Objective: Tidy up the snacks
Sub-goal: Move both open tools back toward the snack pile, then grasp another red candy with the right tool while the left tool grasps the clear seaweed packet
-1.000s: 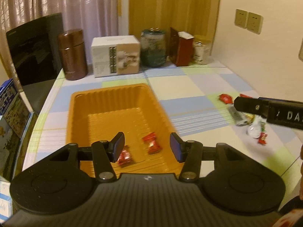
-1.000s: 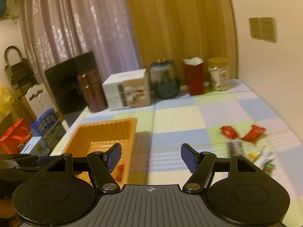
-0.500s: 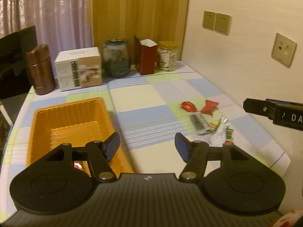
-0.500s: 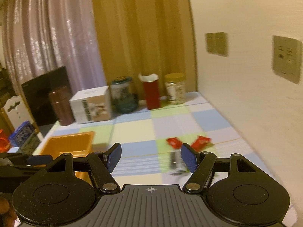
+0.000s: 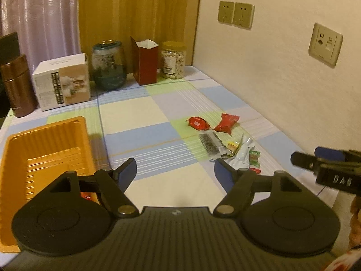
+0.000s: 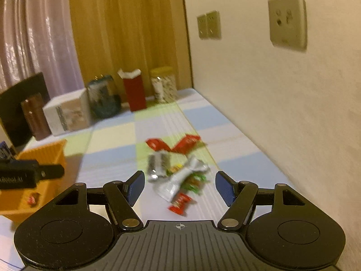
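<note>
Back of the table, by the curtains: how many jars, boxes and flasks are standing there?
Jars: 2 (dark glass jar, yellow-lidded jar)
Boxes: 2 (white box, red carton)
Flasks: 1 (brown flask)
Total: 5

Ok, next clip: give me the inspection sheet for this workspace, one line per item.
Surface: checked tablecloth against a wall.
Job's things: orange tray at left, one red snack visible inside; snack pile loose on the cloth near the wall.
Clutter: brown flask, white box, glass jar, red carton, nut jar along the back.
Grippers: left gripper open, empty; right gripper open, empty, above the pile.
Cables: nothing seen.
Surroundings: curtains, wall sockets.
</note>
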{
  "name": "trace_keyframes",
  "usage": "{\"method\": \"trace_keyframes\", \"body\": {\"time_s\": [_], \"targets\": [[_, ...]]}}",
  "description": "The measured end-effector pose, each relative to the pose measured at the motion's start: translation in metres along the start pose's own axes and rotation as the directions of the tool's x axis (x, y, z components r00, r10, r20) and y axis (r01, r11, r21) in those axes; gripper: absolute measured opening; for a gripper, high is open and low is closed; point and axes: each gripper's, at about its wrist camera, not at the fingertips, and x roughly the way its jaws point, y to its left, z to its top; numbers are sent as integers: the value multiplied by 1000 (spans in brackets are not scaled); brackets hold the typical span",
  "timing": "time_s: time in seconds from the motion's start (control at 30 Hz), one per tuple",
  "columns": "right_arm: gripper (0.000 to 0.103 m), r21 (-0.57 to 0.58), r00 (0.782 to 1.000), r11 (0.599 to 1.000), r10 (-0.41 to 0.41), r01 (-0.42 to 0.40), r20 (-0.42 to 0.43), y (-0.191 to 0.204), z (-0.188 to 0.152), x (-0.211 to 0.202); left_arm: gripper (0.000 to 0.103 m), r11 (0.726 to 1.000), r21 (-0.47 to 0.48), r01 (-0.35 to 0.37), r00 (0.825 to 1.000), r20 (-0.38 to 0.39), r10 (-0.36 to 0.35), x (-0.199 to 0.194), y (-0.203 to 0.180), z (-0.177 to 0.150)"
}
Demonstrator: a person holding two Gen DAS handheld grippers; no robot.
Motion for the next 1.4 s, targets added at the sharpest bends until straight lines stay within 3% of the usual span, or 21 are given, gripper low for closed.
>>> {"method": "trace_keyframes", "body": {"time_s": [0.43,0.5,0.57,1.0,1.17,1.4], "targets": [[69,17,997,1000,-14,16,-81,-13,-31,57,76,999,27,45,998,-44,-44,63,-17,-13],[65,21,996,1000,-10,12,-91,-13,-34,66,76,998,33,51,997,-52,-49,72,-18,-16],[53,22,995,1000,-2,4,-102,-12,-37,76,76,998,33,55,997,-60,-53,79,-19,-18],[35,-11,988,999,-39,38,-148,-1,-45,122,76,996,44,78,994,-85,-74,108,-18,-22],[24,-10,989,999,-42,41,-142,-5,-47,119,76,994,56,99,992,-87,-93,113,-23,-21],[20,21,990,999,-29,32,-139,-17,-47,108,76,992,66,105,992,-83,-100,123,-33,-17]]}}
